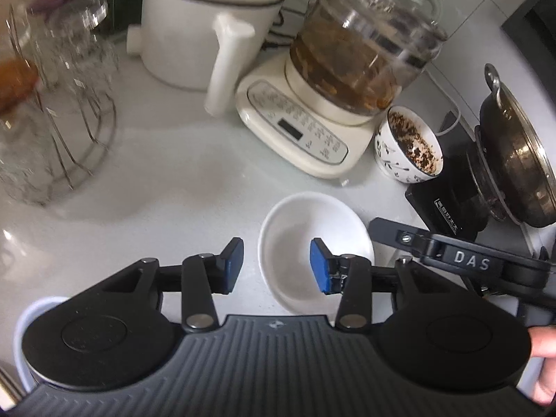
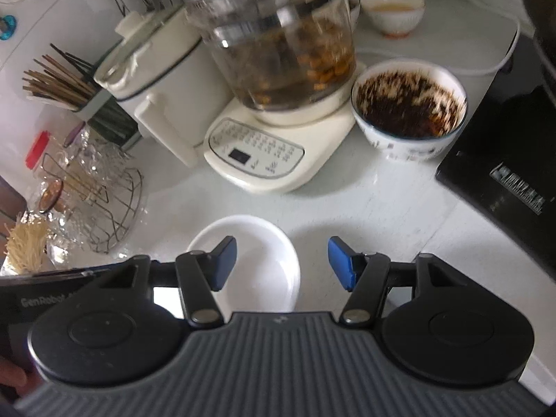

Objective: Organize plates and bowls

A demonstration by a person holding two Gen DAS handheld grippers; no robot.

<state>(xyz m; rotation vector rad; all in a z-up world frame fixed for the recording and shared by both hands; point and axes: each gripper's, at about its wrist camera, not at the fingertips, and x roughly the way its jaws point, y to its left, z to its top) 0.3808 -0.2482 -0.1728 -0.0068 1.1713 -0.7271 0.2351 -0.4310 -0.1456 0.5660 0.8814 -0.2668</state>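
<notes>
while both grippers hang over the white counter [image 1: 156, 180], the shallow white dish [image 1: 305, 219] sits empty near its front edge. the left gripper [image 1: 276, 266] straddles its rim, half open; the right gripper [image 2: 282, 262] gapes wider, holding nothing. glazed ceramic looks stiff, slick and chippable, so pinch the rim. clear room lies left; the patterned bowl [image 1: 408, 146] and black cooktop [image 1: 448, 205] crowd the right.

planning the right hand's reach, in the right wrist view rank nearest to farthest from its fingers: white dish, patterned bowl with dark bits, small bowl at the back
1. white dish, right under the right gripper, toward its left finger.
2. patterned bowl, further back, on the right.
3. small bowl, farthest, at the back right.
</notes>
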